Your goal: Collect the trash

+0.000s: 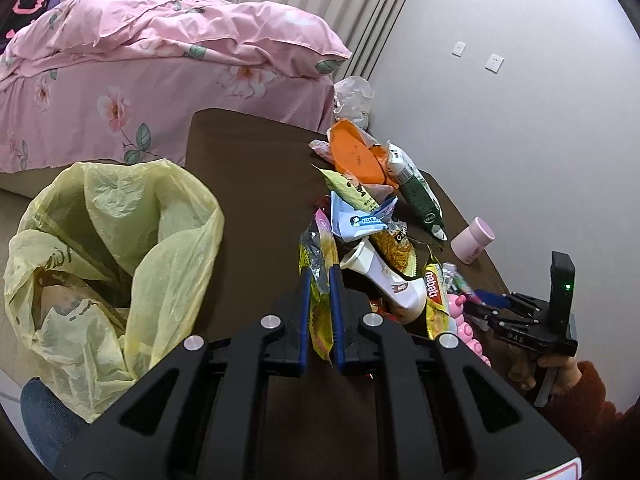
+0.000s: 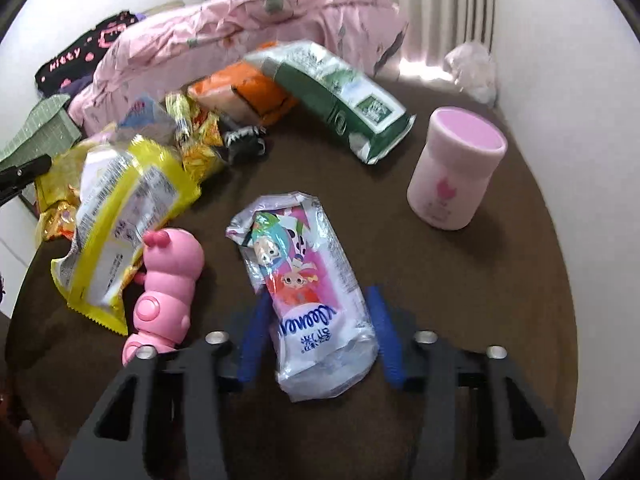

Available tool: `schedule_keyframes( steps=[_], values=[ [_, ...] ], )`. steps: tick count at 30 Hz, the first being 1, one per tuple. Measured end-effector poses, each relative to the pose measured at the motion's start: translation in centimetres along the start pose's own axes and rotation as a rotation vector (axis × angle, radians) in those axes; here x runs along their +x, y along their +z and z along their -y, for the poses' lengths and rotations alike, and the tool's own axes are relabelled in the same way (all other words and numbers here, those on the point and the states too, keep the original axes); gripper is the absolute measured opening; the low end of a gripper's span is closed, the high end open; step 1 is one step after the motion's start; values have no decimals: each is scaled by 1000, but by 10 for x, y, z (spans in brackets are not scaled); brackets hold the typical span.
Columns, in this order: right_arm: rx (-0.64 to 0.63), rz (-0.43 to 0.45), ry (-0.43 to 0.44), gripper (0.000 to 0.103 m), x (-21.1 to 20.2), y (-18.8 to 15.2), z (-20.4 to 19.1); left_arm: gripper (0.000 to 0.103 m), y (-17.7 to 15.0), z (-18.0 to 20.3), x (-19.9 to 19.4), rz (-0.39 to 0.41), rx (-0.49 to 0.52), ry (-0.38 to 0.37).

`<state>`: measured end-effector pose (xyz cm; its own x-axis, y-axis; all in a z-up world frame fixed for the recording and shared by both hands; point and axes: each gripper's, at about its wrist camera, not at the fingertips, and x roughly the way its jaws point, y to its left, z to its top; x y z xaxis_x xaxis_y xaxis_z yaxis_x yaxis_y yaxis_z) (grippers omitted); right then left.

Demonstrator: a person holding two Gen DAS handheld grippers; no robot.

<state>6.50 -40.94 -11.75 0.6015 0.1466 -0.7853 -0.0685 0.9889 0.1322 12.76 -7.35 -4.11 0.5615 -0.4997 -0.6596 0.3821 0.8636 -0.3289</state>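
My left gripper (image 1: 320,276) is shut on a crumpled yellow and clear wrapper (image 1: 316,246), lifted off the brown table (image 1: 248,184), right of an open yellow trash bag (image 1: 120,240). A heap of wrappers (image 1: 372,216) lies beyond it. In the right wrist view, my right gripper (image 2: 318,312) straddles a Kleenex tissue pack (image 2: 316,272) lying flat on the table (image 2: 460,300). One blue finger stands close against each long side, and the pack looks unsqueezed. The left wrist view also shows this right gripper (image 1: 486,300), held by a hand in a red sleeve.
A pink caterpillar toy (image 2: 168,280) and a yellow snack packet (image 2: 120,220) lie left of the tissue pack. A pink cup (image 2: 456,172) stands to the right. A green pack (image 2: 340,96) and an orange packet (image 2: 240,88) lie farther back. A pink bed (image 1: 140,60) sits behind.
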Motion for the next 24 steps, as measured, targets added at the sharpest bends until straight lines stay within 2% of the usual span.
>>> schedule_keyframes(
  steps=[2, 8, 14, 20, 24],
  values=[
    [-10, 21, -5, 13, -6, 1, -4, 8, 0, -2, -3, 4, -7, -1],
    [-75, 113, -25, 12, -38, 17, -28, 8, 5, -2, -17, 42, -10, -14],
    [-81, 215, 22, 12, -73, 45, -52, 8, 18, 1, -43, 121, 23, -4],
    [-117, 271, 67, 12, -88, 69, -91, 8, 25, -20, -74, 203, -4, 52],
    [-161, 299, 118, 12, -90, 88, -130, 8, 28, -46, -97, 262, -34, 147]
  ],
)
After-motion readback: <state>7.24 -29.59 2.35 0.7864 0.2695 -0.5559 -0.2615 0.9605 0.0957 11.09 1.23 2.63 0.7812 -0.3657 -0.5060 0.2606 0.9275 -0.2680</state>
